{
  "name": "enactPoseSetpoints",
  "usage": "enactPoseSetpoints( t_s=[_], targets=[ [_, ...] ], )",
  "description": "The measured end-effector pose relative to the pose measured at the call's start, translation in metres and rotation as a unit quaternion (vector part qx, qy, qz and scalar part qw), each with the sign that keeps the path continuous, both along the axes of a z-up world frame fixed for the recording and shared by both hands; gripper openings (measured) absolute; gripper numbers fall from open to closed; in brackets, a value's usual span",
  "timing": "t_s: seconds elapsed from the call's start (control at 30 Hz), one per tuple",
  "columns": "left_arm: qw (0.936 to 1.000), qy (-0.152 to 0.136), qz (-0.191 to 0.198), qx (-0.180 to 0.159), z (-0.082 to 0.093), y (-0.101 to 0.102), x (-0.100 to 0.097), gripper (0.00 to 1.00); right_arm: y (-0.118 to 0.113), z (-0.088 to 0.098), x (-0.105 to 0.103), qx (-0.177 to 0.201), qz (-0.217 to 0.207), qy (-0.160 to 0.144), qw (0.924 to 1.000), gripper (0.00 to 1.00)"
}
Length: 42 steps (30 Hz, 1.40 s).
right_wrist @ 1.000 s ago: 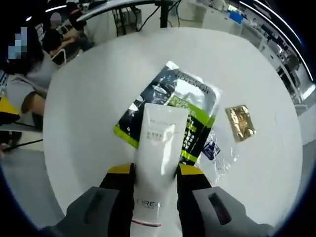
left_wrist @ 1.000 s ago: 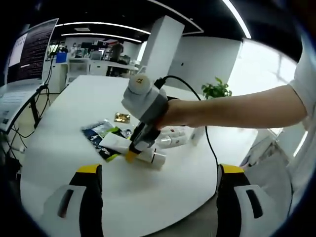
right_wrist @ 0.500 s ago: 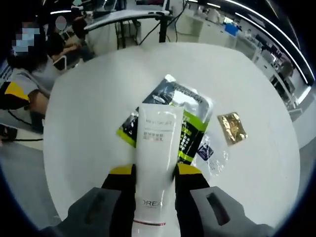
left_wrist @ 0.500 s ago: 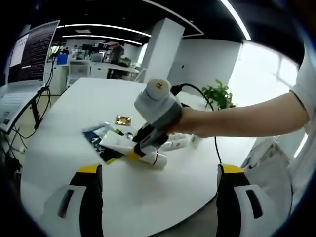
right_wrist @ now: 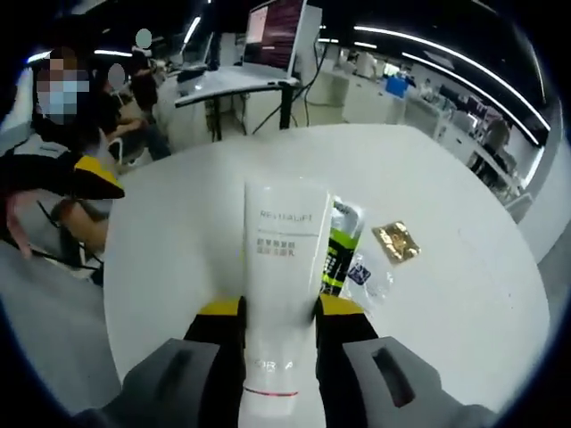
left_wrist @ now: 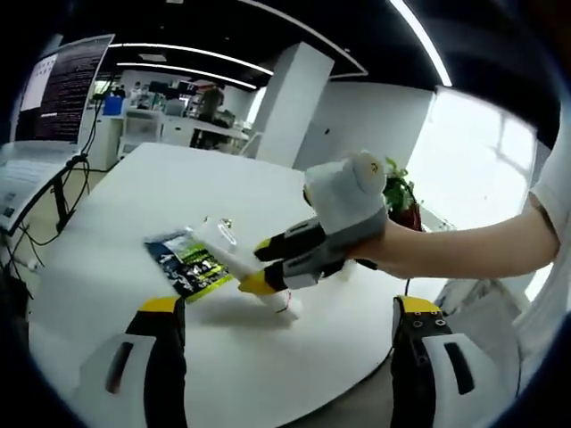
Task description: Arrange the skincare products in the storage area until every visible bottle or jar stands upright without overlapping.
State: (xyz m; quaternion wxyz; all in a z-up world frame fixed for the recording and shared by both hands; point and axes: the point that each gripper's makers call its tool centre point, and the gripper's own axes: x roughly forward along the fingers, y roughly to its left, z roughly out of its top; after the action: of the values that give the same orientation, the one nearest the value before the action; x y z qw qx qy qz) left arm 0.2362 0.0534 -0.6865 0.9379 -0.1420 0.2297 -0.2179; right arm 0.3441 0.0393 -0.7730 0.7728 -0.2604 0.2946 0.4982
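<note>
The white tube [right_wrist: 284, 267] sits clamped between the right gripper [right_wrist: 277, 314]'s yellow-tipped jaws, its crimped end pointing away from the claw and raised off the white table [right_wrist: 464, 294] — a green-and-black sachet [right_wrist: 337, 251] and a gold sachet [right_wrist: 395, 241] lie beyond it mid-table. The left gripper [left_wrist: 290, 308] hangs at the table's near edge, jaws wide and empty.

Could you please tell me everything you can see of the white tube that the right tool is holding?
The white tube is a soft-looking plastic squeeze tube with a flat crimped end pointing away from the right tool and small printed lettering on its face. A thin red band rings it near the cap end. The tool's yellow-tipped jaws clamp it on both sides. In the left gripper view its cap end points down at the white table; contact is unclear.
</note>
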Motion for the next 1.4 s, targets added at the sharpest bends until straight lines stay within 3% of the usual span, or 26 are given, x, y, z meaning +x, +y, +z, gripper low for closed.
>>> enactPoseSetpoints(
  t_s=[0.27,0.67,0.93,1.2,1.33,1.4],
  targets=[
    [0.9994,-0.02,0.018,-0.022,0.009,0.007,0.004,0.83,-0.011,0.01,-0.013,0.031,-0.014,-0.016,0.9993,0.28],
    [0.9976,-0.015,0.053,-0.042,0.01,0.02,0.007,0.71,-0.009,0.044,-0.06,0.07,-0.005,-0.05,0.9963,0.28],
    [0.9988,-0.017,0.039,-0.024,0.009,0.014,0.005,0.66,-0.01,0.068,-0.08,0.095,-0.018,-0.071,0.9927,0.28],
    [0.9989,-0.037,0.022,-0.019,0.017,0.007,0.005,0.54,-0.01,0.074,-0.094,0.105,-0.025,-0.083,0.9906,0.28],
    [0.9981,-0.041,0.009,-0.045,0.02,0.004,0.003,0.39,-0.009,0.081,-0.098,0.122,-0.034,-0.076,0.989,0.28],
    [0.9977,-0.051,0.004,-0.044,0.025,0.002,0.003,0.37,-0.009,0.084,-0.099,0.129,-0.034,-0.075,0.9882,0.28]
  ],
)
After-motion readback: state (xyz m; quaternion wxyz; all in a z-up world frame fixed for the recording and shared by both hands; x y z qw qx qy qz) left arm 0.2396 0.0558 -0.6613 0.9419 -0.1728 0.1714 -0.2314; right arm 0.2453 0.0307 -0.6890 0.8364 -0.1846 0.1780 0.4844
